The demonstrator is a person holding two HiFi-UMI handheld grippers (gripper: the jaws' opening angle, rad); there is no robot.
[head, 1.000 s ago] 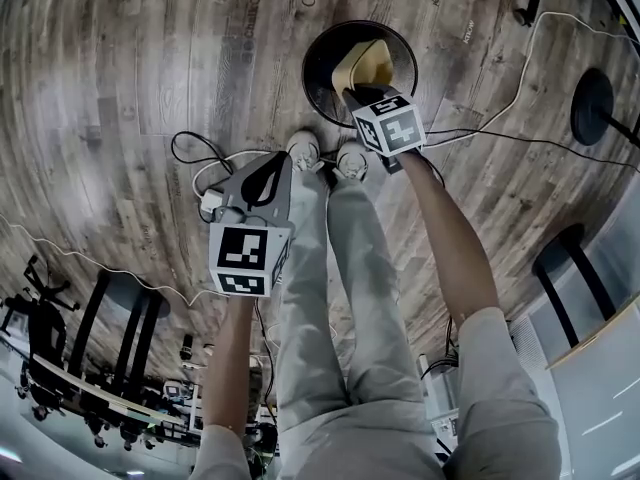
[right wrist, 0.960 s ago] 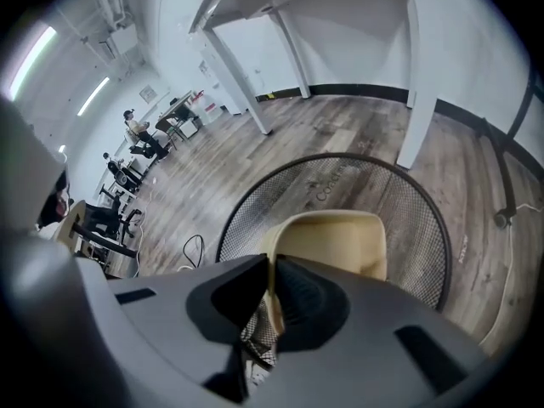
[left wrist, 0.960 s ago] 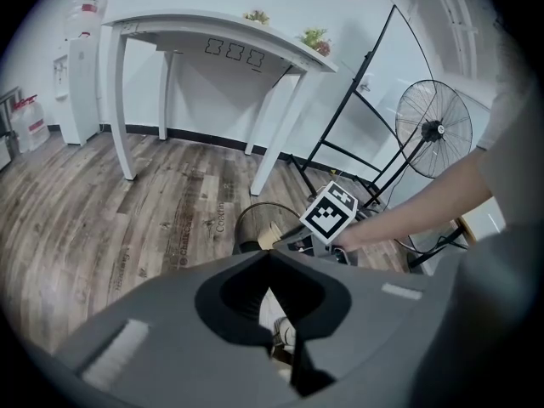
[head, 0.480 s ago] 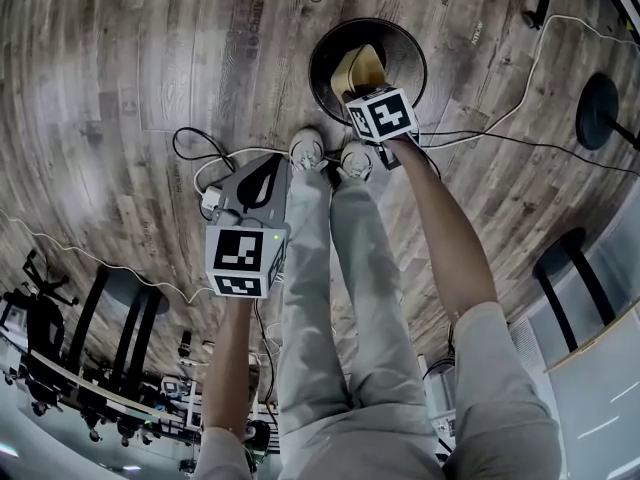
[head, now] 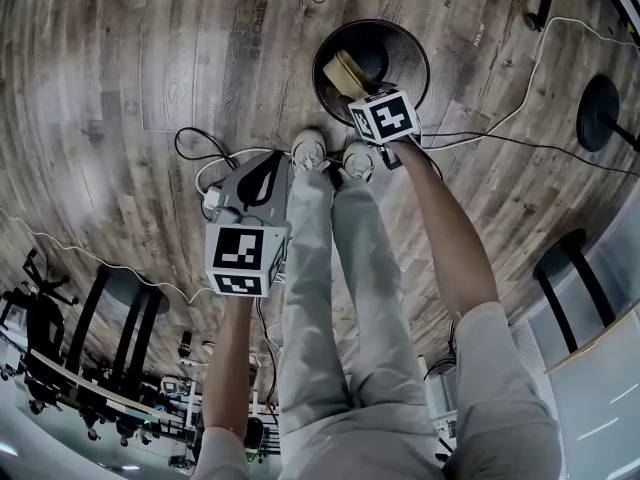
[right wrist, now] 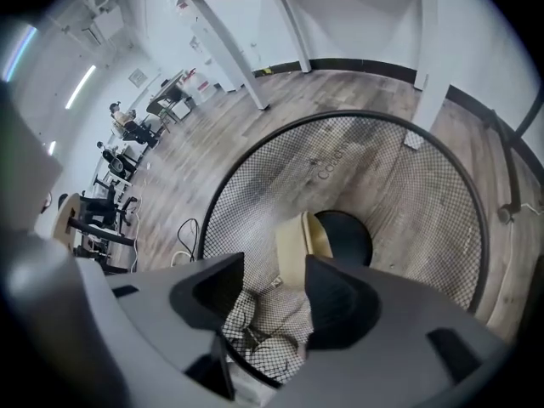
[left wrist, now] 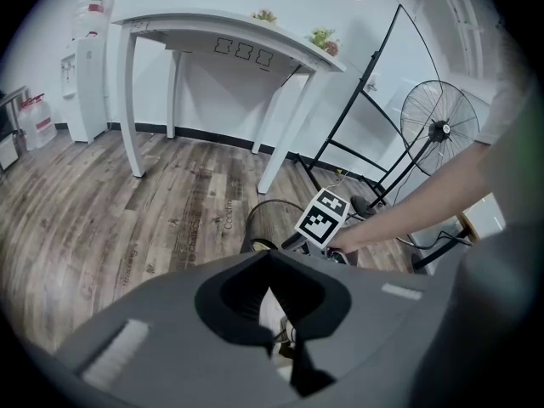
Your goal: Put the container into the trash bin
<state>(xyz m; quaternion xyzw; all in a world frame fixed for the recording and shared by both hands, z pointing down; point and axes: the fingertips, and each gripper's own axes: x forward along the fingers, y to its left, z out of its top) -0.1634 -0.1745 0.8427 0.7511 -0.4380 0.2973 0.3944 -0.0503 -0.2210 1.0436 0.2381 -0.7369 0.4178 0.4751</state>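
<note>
A black mesh trash bin (head: 421, 56) stands on the wood floor just ahead of my shoes. A beige container (head: 345, 71) lies tilted inside it, loose against the mesh wall. My right gripper (head: 357, 92) hangs over the bin's near rim, its jaws opening. In the right gripper view the container (right wrist: 297, 246) is beyond the gripper (right wrist: 274, 272) and no pad touches it. The bin's dark bottom (right wrist: 344, 236) shows beside it. My left gripper (head: 272, 164) is held low by my left leg, shut and empty; the left gripper view shows its jaw tips (left wrist: 285, 345) met.
Black and white cables (head: 200, 158) loop on the floor near my shoes (head: 308, 150). A round black stand base (head: 592, 103) sits at the right. A white table (left wrist: 212, 41) and a standing fan (left wrist: 439, 130) are farther off. Chairs stand at the lower left.
The right gripper sank toward the bin and its jaws came apart. The container left the jaws and dropped lower into the bin, tilting over. The left gripper stayed where it was.
</note>
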